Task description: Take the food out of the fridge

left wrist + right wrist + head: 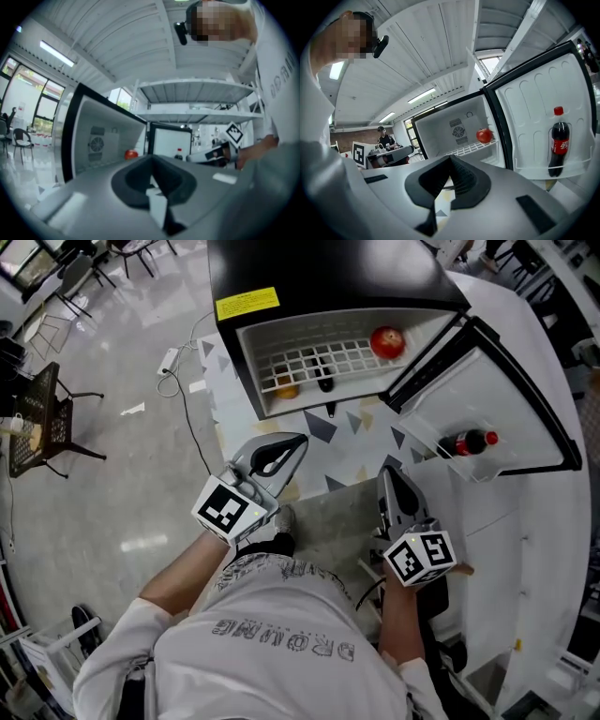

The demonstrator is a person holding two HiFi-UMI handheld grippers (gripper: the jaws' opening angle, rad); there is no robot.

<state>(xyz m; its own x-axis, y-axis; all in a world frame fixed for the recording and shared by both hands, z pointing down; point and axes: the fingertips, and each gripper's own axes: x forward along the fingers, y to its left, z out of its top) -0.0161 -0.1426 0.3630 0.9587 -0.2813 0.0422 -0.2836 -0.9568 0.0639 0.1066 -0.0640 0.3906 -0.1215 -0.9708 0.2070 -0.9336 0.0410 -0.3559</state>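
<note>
A small black fridge (319, 277) stands open, its door (487, 399) swung to the right. A round red fruit (387, 341) (484, 136) (131, 153) rests on the wire shelf (319, 360). Below the shelf lie an orange item (286, 387) and a dark one (324, 383). A cola bottle (469, 442) (558, 143) stands in the door rack. My left gripper (298, 440) (152, 157) is shut and empty, short of the fridge opening. My right gripper (387, 474) (451, 157) is also shut and empty, beside the door.
A patterned mat (337, 427) lies on the floor before the fridge. A black chair (42, 418) stands far left, and a cable with an adapter (171, 359) trails on the floor. White shelving (562, 549) runs along the right. A person (385, 137) is in the background.
</note>
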